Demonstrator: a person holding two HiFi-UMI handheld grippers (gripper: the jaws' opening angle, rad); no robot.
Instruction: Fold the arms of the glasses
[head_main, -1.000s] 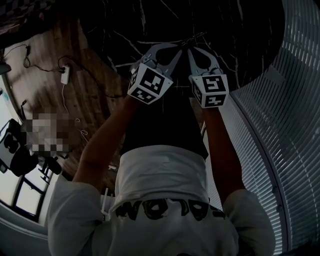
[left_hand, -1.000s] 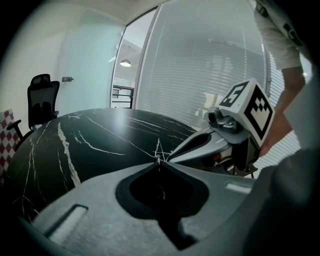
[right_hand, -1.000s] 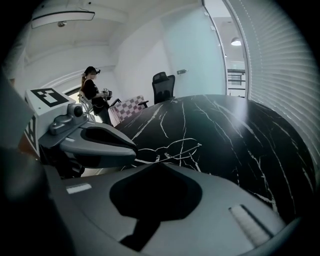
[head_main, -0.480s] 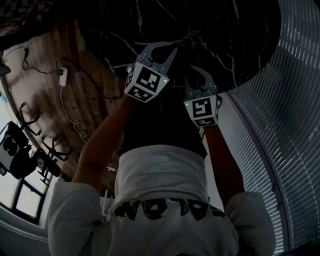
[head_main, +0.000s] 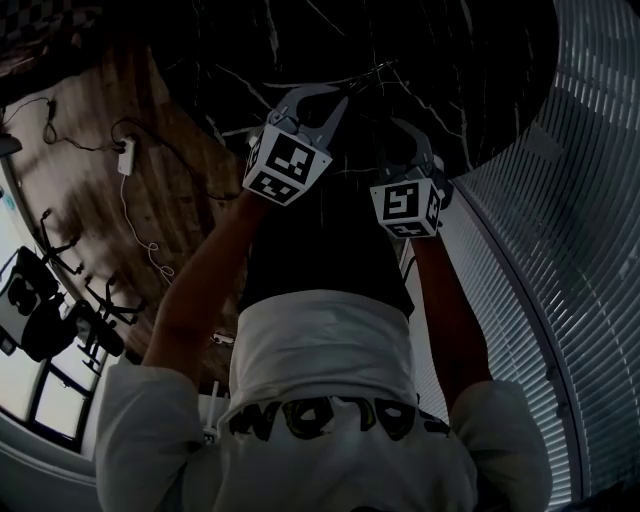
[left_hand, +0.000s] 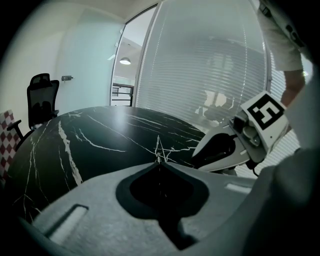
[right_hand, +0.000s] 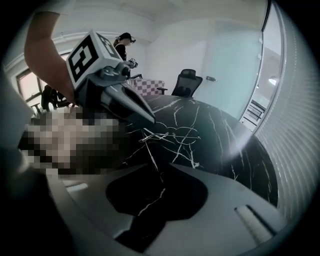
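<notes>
Left gripper view: your left gripper's (left_hand: 159, 162) jaws are clamped on the thin wire glasses (left_hand: 159, 147) over the black marble table (left_hand: 100, 140). Right gripper view: your right gripper's (right_hand: 162, 167) jaws stand apart and are closing, with one glasses arm (right_hand: 149, 150) between them. Head view: both grippers sit close together.

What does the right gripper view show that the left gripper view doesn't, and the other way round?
Right gripper view only: the whole wire glasses, held by the left gripper, one arm lying between the closing jaws of the right gripper; a person standing behind. Left gripper view only: the right gripper's marker cube. Both: the black marble table, the office chair, the blinds.
</notes>
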